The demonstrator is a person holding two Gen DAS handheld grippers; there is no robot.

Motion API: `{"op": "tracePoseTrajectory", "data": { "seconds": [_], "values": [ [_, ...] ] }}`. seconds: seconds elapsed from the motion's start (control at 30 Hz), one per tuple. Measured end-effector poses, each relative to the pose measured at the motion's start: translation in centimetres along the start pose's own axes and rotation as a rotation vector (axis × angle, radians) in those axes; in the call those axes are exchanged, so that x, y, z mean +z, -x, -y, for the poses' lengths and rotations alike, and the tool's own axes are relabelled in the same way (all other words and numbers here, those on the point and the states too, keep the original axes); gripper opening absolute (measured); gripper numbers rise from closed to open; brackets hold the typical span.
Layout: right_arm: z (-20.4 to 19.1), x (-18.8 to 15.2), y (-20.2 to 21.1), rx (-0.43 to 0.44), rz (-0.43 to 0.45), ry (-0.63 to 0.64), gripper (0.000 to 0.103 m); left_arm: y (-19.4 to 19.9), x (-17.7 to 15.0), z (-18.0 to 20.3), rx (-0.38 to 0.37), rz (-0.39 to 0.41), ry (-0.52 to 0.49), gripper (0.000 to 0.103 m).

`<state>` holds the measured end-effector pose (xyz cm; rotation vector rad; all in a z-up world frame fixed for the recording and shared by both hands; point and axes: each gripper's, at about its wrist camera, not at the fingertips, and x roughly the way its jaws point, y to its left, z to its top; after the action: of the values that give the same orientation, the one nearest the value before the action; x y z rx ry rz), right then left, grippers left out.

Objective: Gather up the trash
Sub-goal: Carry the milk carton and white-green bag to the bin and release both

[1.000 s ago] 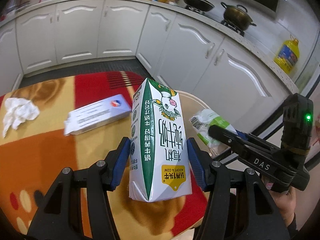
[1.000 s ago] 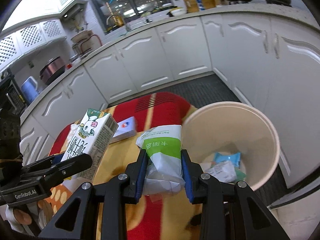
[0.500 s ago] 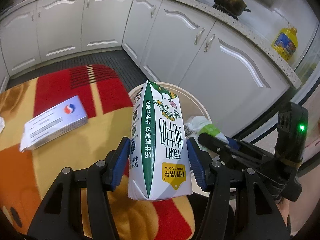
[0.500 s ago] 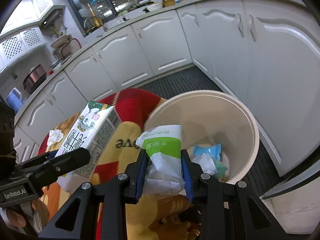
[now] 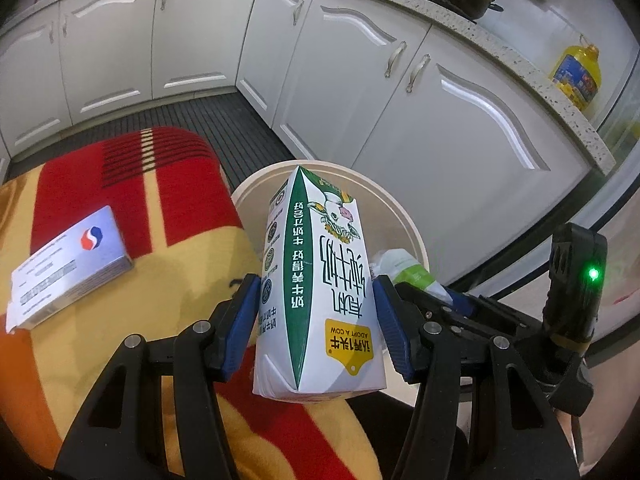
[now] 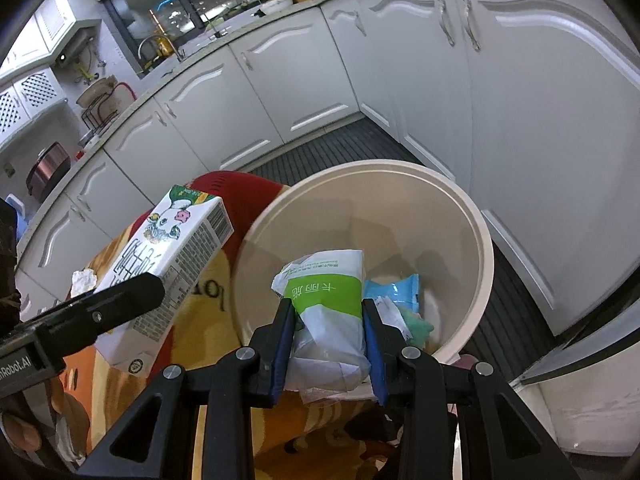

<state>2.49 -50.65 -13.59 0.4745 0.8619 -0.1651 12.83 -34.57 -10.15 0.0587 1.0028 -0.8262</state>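
Note:
My left gripper (image 5: 316,320) is shut on a white and green milk carton (image 5: 320,276), held over the near rim of a cream trash bin (image 5: 256,196). From the right wrist view the same carton (image 6: 168,268) hangs left of the bin (image 6: 460,200). Shut on a crumpled white and green packet (image 6: 328,312), my right gripper (image 6: 328,336) holds it above the bin's mouth. That packet (image 5: 404,268) peeks out behind the carton in the left wrist view. Blue and green wrappers (image 6: 394,292) lie at the bin's bottom.
A flat white box (image 5: 68,272) lies on the red, yellow and orange tablecloth (image 5: 120,184). A crumpled tissue (image 6: 84,280) sits farther back on the table. White kitchen cabinets (image 5: 400,92) curve close behind the bin, with dark ribbed floor (image 6: 340,144) between.
Both grippers have travelled from over the table toward the bin and sunk lower. The carton and the packet now hang at the bin's mouth. Neither grip has altered.

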Motion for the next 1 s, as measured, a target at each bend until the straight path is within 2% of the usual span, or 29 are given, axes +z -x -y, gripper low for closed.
{"op": "tracePoseTrajectory", "data": {
  "seconds": [0.33, 1.0],
  "values": [
    [0.8, 0.3, -1.8, -0.021, -0.028, -0.011, 0.032, -1.8, 0.4, -0.5, -0.002, -0.02, 0.021, 0.056],
    [0.9, 0.7, -2.8, -0.046, -0.047, -0.007, 0.032, -3.0, 0.8, -0.7, 0.011, -0.039, 0.021, 0.056]
  ]
}}
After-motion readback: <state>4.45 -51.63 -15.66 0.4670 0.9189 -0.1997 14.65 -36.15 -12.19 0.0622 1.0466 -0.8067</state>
